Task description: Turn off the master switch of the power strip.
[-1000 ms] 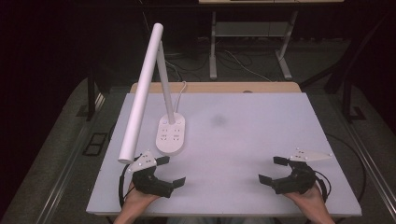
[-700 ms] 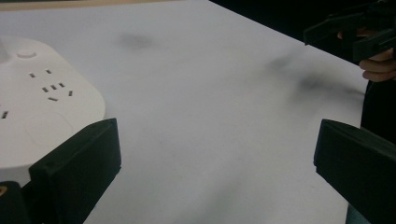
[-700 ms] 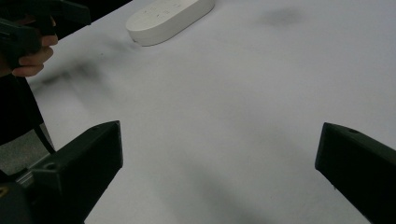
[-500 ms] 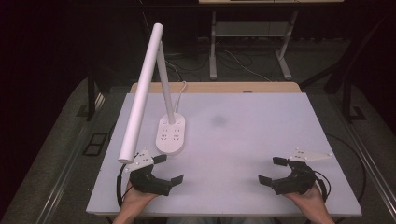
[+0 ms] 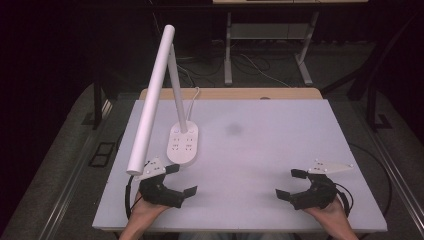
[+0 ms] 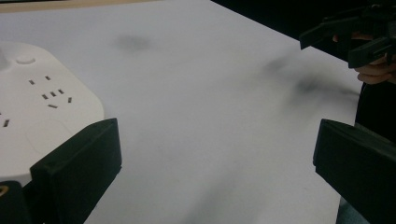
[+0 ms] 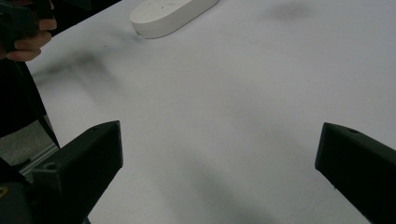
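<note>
Nothing has shifted since the earlier frame: the white desk lamp (image 5: 183, 145), oval socket base and long tilted tube, sits left of centre, just above the left gripper (image 5: 181, 179), well apart from the right gripper (image 5: 291, 183), both gaping empty.

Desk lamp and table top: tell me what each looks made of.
Desk lamp: likely white plastic, smooth matte, with moulded socket slots in its base. Table top: pale matte sheet, perhaps laminate or a mat, smudged dark; a wood-coloured edge shows behind.
</note>
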Action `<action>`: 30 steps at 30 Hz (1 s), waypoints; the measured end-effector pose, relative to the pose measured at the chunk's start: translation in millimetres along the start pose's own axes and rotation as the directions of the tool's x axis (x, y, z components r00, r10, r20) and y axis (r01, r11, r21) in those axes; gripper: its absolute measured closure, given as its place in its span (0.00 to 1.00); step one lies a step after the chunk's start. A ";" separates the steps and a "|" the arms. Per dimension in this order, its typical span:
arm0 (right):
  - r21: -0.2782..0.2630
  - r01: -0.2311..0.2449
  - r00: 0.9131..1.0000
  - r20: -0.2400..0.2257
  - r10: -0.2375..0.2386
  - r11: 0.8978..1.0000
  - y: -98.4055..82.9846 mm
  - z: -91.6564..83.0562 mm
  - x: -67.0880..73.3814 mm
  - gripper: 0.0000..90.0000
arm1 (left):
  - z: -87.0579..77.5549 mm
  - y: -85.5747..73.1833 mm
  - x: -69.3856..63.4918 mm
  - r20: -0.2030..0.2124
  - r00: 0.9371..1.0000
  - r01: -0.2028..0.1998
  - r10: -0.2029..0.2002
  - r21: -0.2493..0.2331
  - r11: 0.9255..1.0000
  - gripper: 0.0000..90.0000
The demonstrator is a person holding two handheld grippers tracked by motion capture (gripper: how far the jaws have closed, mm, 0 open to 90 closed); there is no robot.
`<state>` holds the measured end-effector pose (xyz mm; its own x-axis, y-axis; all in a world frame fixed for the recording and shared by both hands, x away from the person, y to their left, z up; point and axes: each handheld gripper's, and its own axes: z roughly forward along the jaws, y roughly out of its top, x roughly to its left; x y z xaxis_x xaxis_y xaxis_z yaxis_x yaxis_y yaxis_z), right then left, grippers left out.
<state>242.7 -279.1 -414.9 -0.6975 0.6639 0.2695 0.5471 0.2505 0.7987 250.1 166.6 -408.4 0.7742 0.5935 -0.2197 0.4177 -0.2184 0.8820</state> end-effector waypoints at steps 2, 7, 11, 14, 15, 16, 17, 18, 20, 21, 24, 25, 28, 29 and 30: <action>0.000 -0.001 1.000 0.001 0.001 1.000 -0.1 0.0 -0.1 0.00 | -0.7 1.9 0.5 0.006 1.000 -0.002 0.002 0.003 1.000 0.00; 0.000 0.001 1.000 0.004 -0.001 1.000 -0.2 -0.2 -0.2 0.00 | -2.5 7.0 1.9 0.010 1.000 -0.002 0.002 0.015 1.000 0.00; 0.001 -0.001 1.000 0.007 0.001 1.000 -0.3 -0.3 -0.3 0.00 | -4.5 10.6 3.3 0.014 1.000 0.004 -0.004 0.011 1.000 0.00; 0.000 -0.002 1.000 0.009 0.002 1.000 -0.5 -0.4 -0.4 0.00 | -7.6 15.0 6.5 0.012 1.000 0.008 -0.008 0.013 1.000 0.00; 0.000 -0.003 1.000 0.010 0.003 1.000 -0.5 -0.5 -0.4 0.00 | -7.6 15.0 6.5 0.012 1.000 0.008 -0.008 0.013 1.000 0.00; 0.000 -0.004 1.000 0.010 0.004 1.000 -0.5 -0.6 -0.4 0.00 | -8.3 15.8 7.1 0.012 1.000 0.011 -0.011 0.014 1.000 0.00; 0.000 -0.004 1.000 0.010 0.004 1.000 -0.5 -0.6 -0.4 0.00 | -9.2 16.6 8.0 0.011 1.000 0.008 -0.008 0.016 1.000 0.00; 0.001 -0.005 1.000 0.011 0.005 1.000 -0.6 -0.8 -0.5 0.00 | -9.6 17.4 8.4 0.011 1.000 0.011 -0.012 0.012 1.000 0.00; 0.004 -0.009 1.000 0.011 0.008 1.000 -0.7 -0.9 -0.5 0.00 | -11.0 19.8 9.6 0.008 1.000 0.011 -0.011 0.018 1.000 0.01; 0.004 -0.009 1.000 0.012 0.009 1.000 -0.7 -0.9 -0.6 0.00 | -11.6 21.1 10.2 0.006 1.000 0.007 -0.008 0.020 1.000 0.01; 0.003 -0.007 1.000 0.013 0.007 1.000 -0.7 -0.7 -0.5 0.00 | -13.8 25.8 13.1 0.001 1.000 0.007 -0.007 0.027 1.000 0.01; 0.004 -0.008 1.000 0.012 0.008 1.000 -0.7 -0.9 -0.4 0.00 | -14.3 27.2 14.1 -0.001 1.000 0.008 -0.008 0.026 1.000 0.01; 0.005 -0.006 1.000 0.014 0.006 1.000 -0.9 -1.0 -0.6 0.00 | -16.6 31.8 18.3 -0.004 1.000 -0.002 0.002 0.039 0.999 0.02; 0.005 -0.006 1.000 0.014 0.006 1.000 -0.9 -1.0 -0.6 0.00 | -16.8 33.0 19.7 -0.006 1.000 -0.001 0.001 0.037 0.999 0.02; 0.006 -0.006 1.000 0.015 0.006 1.000 -0.9 -1.1 -0.8 0.00 | -17.5 35.1 22.4 -0.011 1.000 0.006 -0.006 0.038 0.999 0.02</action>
<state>242.2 -280.7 -415.3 -0.6875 0.6756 0.2664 0.5540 0.2508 0.7938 273.7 185.7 -375.0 0.7664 0.6034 -0.2202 0.4402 -0.2437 0.8642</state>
